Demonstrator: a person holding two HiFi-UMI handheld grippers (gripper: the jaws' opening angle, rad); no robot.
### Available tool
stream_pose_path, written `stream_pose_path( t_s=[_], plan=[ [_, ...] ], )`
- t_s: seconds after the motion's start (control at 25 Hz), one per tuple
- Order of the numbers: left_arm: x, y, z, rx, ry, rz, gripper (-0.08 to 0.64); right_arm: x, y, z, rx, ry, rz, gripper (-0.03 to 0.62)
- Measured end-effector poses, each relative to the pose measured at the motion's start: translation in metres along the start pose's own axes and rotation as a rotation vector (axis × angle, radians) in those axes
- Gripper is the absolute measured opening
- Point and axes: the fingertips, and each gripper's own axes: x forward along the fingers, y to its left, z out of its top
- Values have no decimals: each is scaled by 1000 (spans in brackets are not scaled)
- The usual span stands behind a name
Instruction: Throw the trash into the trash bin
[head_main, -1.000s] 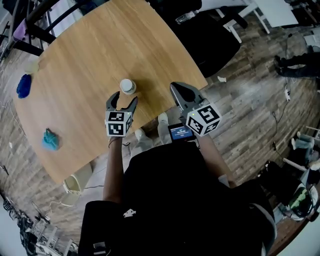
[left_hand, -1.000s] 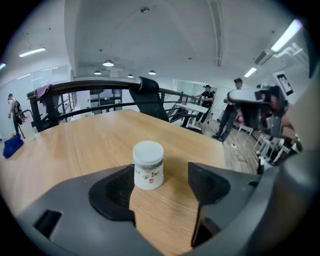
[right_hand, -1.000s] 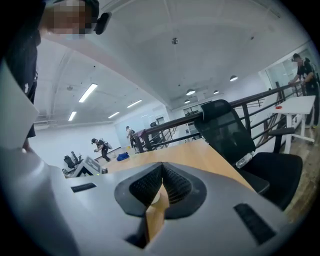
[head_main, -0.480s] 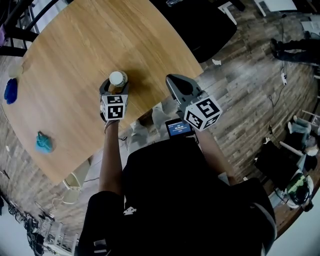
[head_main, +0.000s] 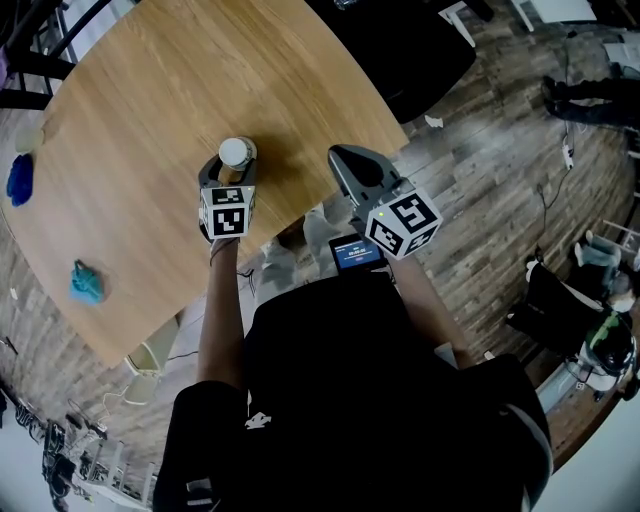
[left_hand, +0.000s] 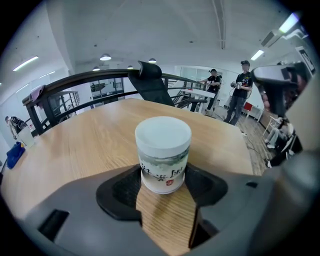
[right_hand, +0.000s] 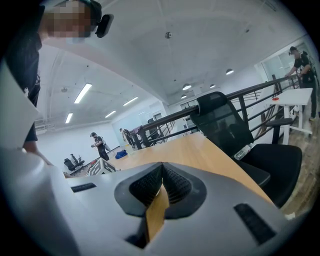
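A white lidded paper cup (head_main: 236, 153) with printed sides stands upright near the front edge of the round wooden table (head_main: 140, 110). My left gripper (head_main: 231, 168) reaches down around it. In the left gripper view the cup (left_hand: 163, 152) sits between the jaw tips, the jaws are closing, and the dark pads (left_hand: 122, 192) touch its lower sides. My right gripper (head_main: 347, 158) hovers to the right of the cup over the table's edge, shut with nothing in it; in the right gripper view its ribbed pads (right_hand: 172, 186) meet at the tips.
A blue lump (head_main: 19, 180) and a teal lump (head_main: 86, 283) lie at the table's left side. A black office chair (head_main: 410, 45) stands behind the table with a water bottle (right_hand: 241, 151) on its seat. A railing (left_hand: 75, 90) and two standing people (left_hand: 242, 92) are farther off.
The left gripper came forward and down from short of the cup until its jaws flank it, then narrowed on it. The right gripper has stayed in place.
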Motion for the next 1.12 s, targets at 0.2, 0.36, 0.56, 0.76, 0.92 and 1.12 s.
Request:
stream_pose_path(
  t_s=[0.2, 0.36, 0.56, 0.76, 0.92, 1.12],
  plan=[
    [-11, -5, 9, -25, -18, 8, 284, -2, -1, 5, -3, -13, 12, -2],
    [-28, 1, 15, -45, -41, 61, 284, -2, 5, 9, -18, -11, 52, -2],
    [-58, 14, -12, -114, -64, 162, 284, 2, 23, 14, -46, -8, 135, -3],
    [-123, 36, -66, -245, -60, 307, 284, 29, 76, -2, -59, 38, 314, -2],
    [-182, 46, -127, -396, -70, 468, 284, 59, 140, -29, -109, 134, 514, -2],
    [-241, 63, -189, -523, -86, 597, 284, 77, 239, -55, -185, 198, 715, -3]
  ],
)
